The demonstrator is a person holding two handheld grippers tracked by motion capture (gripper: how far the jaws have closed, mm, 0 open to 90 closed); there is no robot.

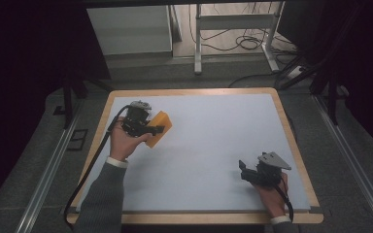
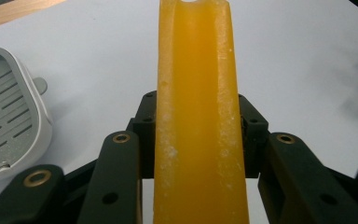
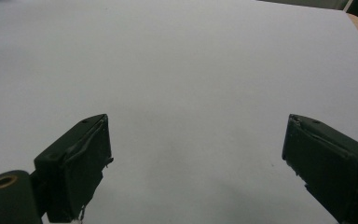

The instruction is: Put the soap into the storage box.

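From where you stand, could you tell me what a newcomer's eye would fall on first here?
The orange block stands out first, clamped in the left gripper over the left half of the pale table. In the left gripper view, a grey slotted dish lies beside it. The right gripper rests open near the front right corner.

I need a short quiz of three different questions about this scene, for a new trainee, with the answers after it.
1. True or false: the left claw is shut on the orange bar.
2. How do the jaws of the right claw stand? A. wide apart, nothing between them B. closed on a cup C. closed on a cloth
3. Fill in: in the left gripper view, the grey slotted dish lies on the white ____.

Key: 1 true; 2 A; 3 table.
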